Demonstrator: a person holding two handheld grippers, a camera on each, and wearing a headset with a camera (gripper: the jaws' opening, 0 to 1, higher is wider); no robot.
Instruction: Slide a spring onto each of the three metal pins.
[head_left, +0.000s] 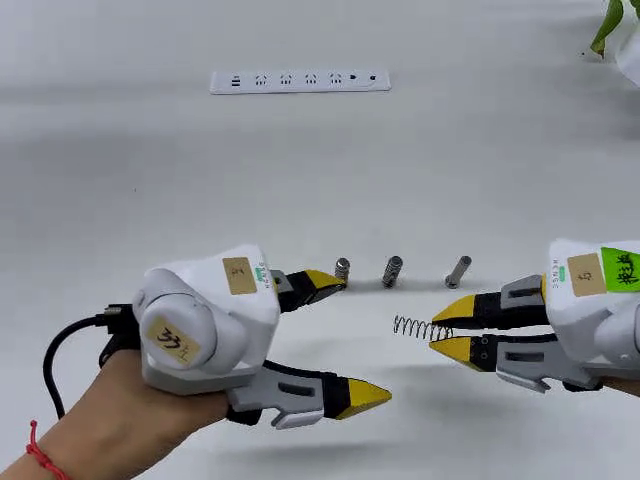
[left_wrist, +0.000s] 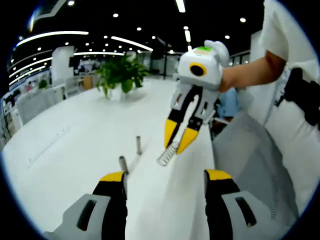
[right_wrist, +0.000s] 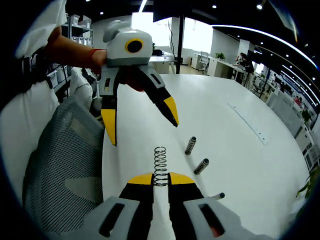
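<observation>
Grey leftmost pin (head_left: 342, 266) partly hidden behind wide-open left gripper (head_left: 362, 338), thin coiled spring (head_left: 415, 326), end pinched in right gripper (head_left: 438, 331), mid right

I get a bright, even head view. Soft overhead light leaves the white counter (head_left: 420, 160) almost washed out, with only faint, diffuse shadows under the left gripper (head_left: 364, 338) and right gripper (head_left: 436, 331) by its near edge. The spring (head_left: 415, 326) reads crisp, coil by coil, while the power strip (head_left: 300, 81) toward the far edge looks softer. Both gripper views are fisheye and bend hard toward their edges. In them, strip lights (left_wrist: 132, 42) glow against a dark ceiling, and a window (right_wrist: 197, 35) blows out to white.
</observation>
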